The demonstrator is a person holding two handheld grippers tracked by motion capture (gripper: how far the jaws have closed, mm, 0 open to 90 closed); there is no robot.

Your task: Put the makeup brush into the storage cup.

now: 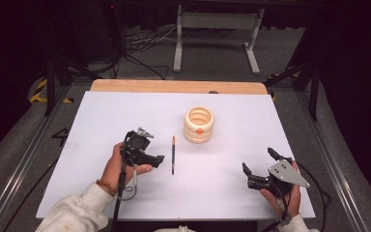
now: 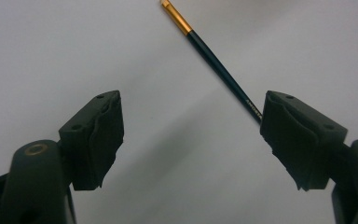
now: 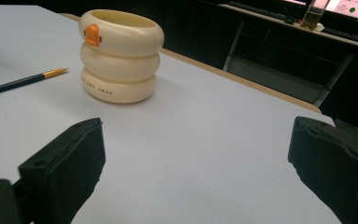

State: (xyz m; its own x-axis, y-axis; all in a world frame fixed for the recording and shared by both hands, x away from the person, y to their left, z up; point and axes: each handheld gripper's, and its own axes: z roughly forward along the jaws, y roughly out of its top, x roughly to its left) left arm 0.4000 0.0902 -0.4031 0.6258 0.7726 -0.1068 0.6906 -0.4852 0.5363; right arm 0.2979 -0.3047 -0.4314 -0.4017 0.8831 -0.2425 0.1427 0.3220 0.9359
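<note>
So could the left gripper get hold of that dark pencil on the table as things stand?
Probably yes. The left gripper sits right beside the pencil, its jaws open with nothing between them. From the left gripper view the pencil lies flat on bare white table, and the cream pot stands well clear.

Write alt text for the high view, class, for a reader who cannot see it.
A dark pen lies on a white table, just right of the left gripper, with a cream ringed cup beyond it. The right gripper sits open near the table's right edge.
</note>
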